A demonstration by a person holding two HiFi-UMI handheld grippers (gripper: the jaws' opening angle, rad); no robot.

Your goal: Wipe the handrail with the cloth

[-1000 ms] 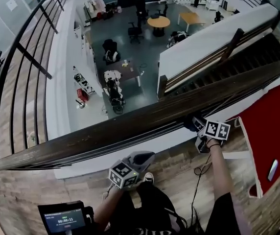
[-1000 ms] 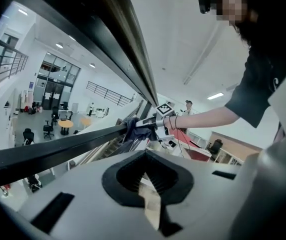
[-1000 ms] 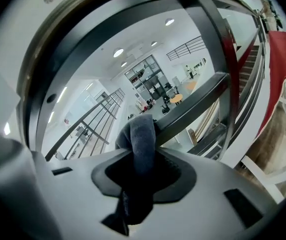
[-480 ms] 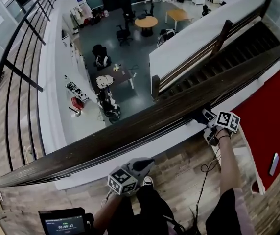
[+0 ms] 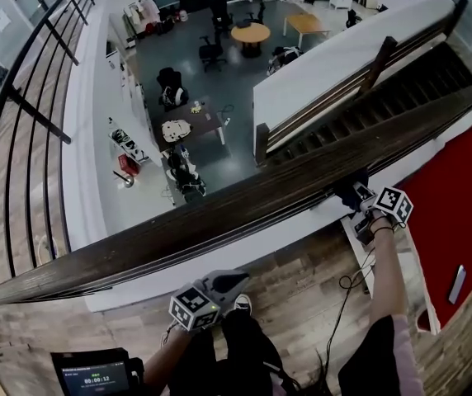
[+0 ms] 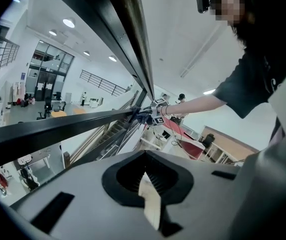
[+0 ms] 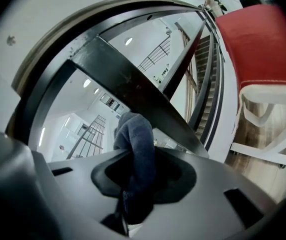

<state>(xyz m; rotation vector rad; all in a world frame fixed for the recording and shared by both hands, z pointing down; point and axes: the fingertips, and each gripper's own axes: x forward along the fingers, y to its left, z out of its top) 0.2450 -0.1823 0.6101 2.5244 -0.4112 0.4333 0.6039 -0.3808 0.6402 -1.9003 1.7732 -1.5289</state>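
Steadily, the head view shows the right gripper (image 5: 355, 195) has slid the cloth (image 5: 350, 190) further right along the handrail (image 5: 219, 211), so wiping advances; the left gripper view shows the left gripper (image 6: 145, 180) closed and empty; the right gripper view shows jaws clamping the cloth (image 7: 136, 156) against the handrail (image 7: 128, 91).

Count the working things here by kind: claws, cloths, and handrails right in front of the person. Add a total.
Claws: 2 (left claw, right claw)
Cloths: 1 (cloth, in the right claw)
Handrails: 1 (handrail)
Total: 4
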